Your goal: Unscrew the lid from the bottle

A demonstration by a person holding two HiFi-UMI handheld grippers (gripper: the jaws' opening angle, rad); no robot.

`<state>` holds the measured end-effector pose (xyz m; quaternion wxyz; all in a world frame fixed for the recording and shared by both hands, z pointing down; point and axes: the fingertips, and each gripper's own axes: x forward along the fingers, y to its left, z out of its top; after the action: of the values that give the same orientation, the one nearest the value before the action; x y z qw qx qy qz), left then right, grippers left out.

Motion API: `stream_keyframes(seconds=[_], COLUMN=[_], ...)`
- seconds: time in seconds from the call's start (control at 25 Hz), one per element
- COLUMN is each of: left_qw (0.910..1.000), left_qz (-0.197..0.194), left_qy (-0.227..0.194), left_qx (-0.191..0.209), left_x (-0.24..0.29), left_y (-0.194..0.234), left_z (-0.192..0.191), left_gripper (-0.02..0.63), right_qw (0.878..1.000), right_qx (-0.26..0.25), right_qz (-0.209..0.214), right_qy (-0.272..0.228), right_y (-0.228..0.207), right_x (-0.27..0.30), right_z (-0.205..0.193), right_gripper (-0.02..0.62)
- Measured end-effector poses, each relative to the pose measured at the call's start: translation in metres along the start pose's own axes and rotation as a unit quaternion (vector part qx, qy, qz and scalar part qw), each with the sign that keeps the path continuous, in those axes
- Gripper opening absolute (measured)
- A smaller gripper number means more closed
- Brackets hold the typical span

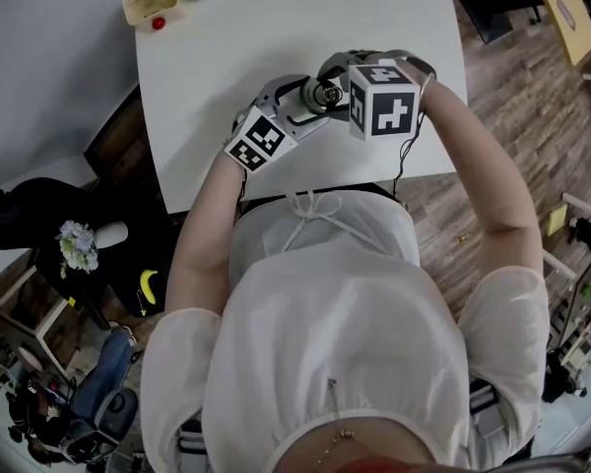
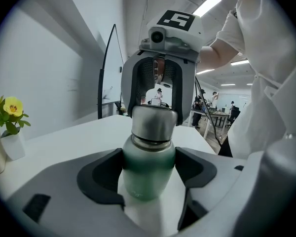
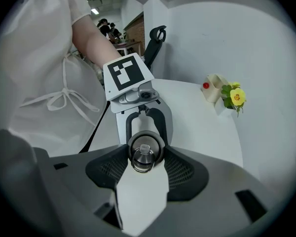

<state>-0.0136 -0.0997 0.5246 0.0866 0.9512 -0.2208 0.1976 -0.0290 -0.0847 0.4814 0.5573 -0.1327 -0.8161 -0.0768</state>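
A green metal bottle with a silver lid stands on the white table near its front edge. My left gripper comes in from the side and is shut on the bottle's body, a dark pad pressed to each flank. From above, my right gripper points steeply down and is shut on the lid, whose ring handle shows between the ribbed pads. In the head view the lid peeks out between the left gripper and the right gripper.
A yellow flower in a small white pot and a cream holder with a red ball stand at the table's far corner. A black chair and clutter sit on the floor to the left. The person's body is close to the table's near edge.
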Motion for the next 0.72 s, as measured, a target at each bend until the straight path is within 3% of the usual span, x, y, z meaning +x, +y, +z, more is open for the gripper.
stream_keyframes(seconds=[0.16,0.28,0.4,0.56,0.64,0.72], left_qw=[1.0000,0.9999,0.9999,0.9999,0.9999,0.9999], left_qz=[0.000,0.001,0.002,0.001,0.000,-0.001], left_qy=[0.006,0.009,0.009,0.008,0.008,0.007], left_qx=[-0.004,-0.007,-0.008,-0.008,-0.008,-0.008], left_x=[-0.001,-0.001,-0.001,0.000,0.000,-0.001], left_y=[0.001,0.002,0.002,0.002,0.003,0.003], left_z=[-0.003,-0.002,-0.002,-0.002,-0.003,-0.003], left_gripper=[0.354,0.353,0.354,0.354,0.354,0.354], right_qw=[0.999,0.992,0.970,0.935,0.923,0.919], right_qx=[0.023,0.103,0.200,0.300,0.326,0.330], right_qz=[-0.011,-0.030,-0.046,-0.069,-0.075,-0.080], right_qy=[-0.021,-0.073,-0.132,-0.176,-0.193,-0.202], right_y=[-0.001,-0.006,-0.009,-0.012,-0.012,-0.012], right_x=[0.001,-0.005,-0.007,0.000,0.002,0.004], right_z=[0.002,0.000,-0.001,-0.009,-0.007,-0.004], right_gripper=[0.245,0.297,0.304,0.287,0.272,0.252])
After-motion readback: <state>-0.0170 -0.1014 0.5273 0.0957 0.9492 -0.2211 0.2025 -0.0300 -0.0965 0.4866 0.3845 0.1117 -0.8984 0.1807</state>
